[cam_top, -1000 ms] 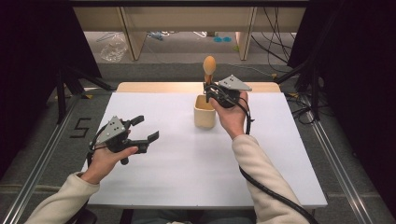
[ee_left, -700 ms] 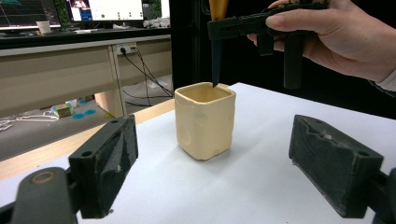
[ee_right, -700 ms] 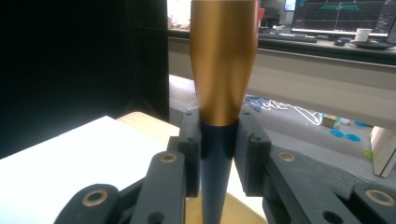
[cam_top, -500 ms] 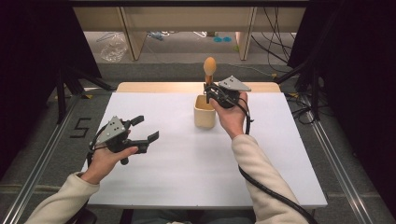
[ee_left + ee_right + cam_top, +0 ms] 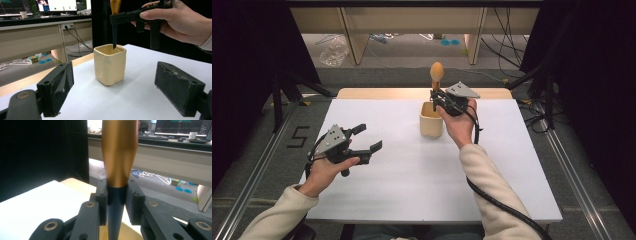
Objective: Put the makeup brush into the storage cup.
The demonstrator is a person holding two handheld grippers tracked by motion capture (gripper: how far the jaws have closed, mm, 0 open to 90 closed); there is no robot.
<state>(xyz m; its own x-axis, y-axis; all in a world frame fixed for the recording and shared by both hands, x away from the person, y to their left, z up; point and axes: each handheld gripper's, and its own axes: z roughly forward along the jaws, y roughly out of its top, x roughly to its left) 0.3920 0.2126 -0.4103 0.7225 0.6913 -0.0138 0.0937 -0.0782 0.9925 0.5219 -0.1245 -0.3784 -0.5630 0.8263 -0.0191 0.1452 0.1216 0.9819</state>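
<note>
Tool with a golden-brown wooden handle (image 5: 119,152) and a dark tapering shaft: held upright over the cream square cup (image 5: 110,63), the shaft tip just inside the cup's mouth. Cup stands near the middle of the far edge of the desk (image 5: 402,200).

Right hand-held gripper (image 5: 435,97) is clamped on the tool at the junction of handle and shaft; both pads press the dark shaft right under the handle's lower end.

Judgement on handling: tool looks stiff and light, with a smooth and probably slippery handle, so the narrow neck is the sound place to grip. The cup looks light, maybe soft-walled given its dented sides; it could tip if the shaft drags on the rim.

Left hand-held gripper (image 5: 364,137) hovers near the desk's left edge, jaws wide apart, nothing between them, aimed at the cup.

Not resolved: the shaft's tip is hidden inside the cup; handle top is cut off in the right gripper view; the cup's contents cannot be made out.
</note>
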